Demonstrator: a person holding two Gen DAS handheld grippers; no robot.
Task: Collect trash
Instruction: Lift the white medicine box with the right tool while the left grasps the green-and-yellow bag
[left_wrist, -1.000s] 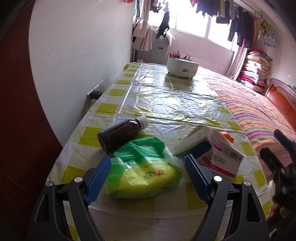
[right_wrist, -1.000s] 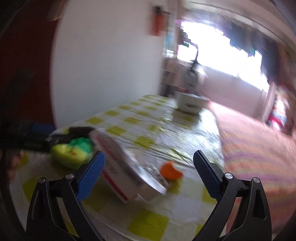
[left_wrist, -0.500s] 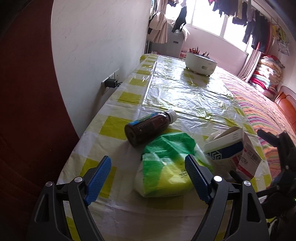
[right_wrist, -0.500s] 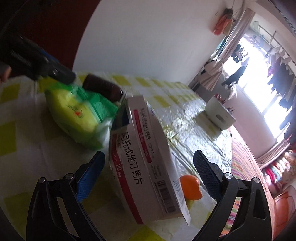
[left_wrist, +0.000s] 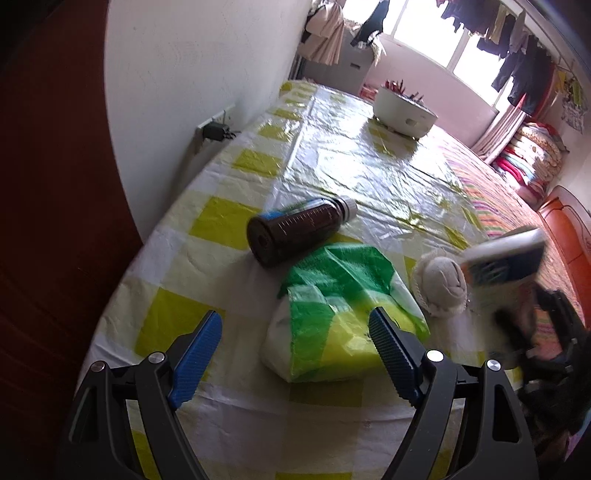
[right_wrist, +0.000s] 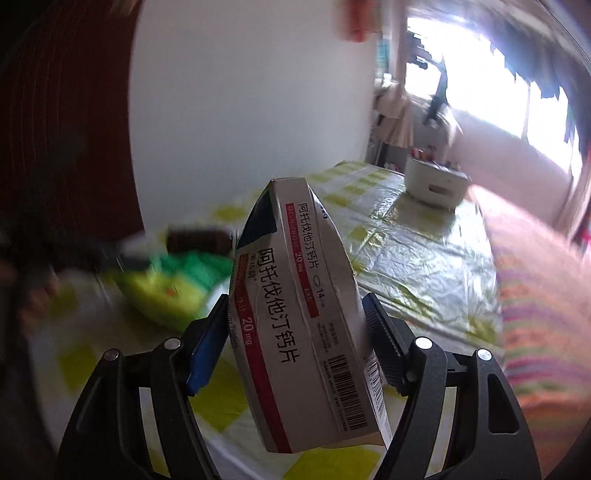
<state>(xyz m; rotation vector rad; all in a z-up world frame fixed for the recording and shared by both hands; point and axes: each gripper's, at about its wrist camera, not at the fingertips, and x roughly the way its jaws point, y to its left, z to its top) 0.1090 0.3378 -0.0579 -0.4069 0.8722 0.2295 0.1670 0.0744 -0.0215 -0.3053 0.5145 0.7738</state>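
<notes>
L gripper wide open, angled down; R gripper jaws just closing onto medicine box.

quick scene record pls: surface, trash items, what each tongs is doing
surface: table under a yellow-checked plastic cloth
left tongs: open, nothing held, over the near edge of the green-yellow bag
right tongs: jaws have just been closing, now clamped on the medicine box, box up off the cloth
still lying: brown bottle on its side beyond the bag; balled white sock right of the bag
far end: white tub
</notes>
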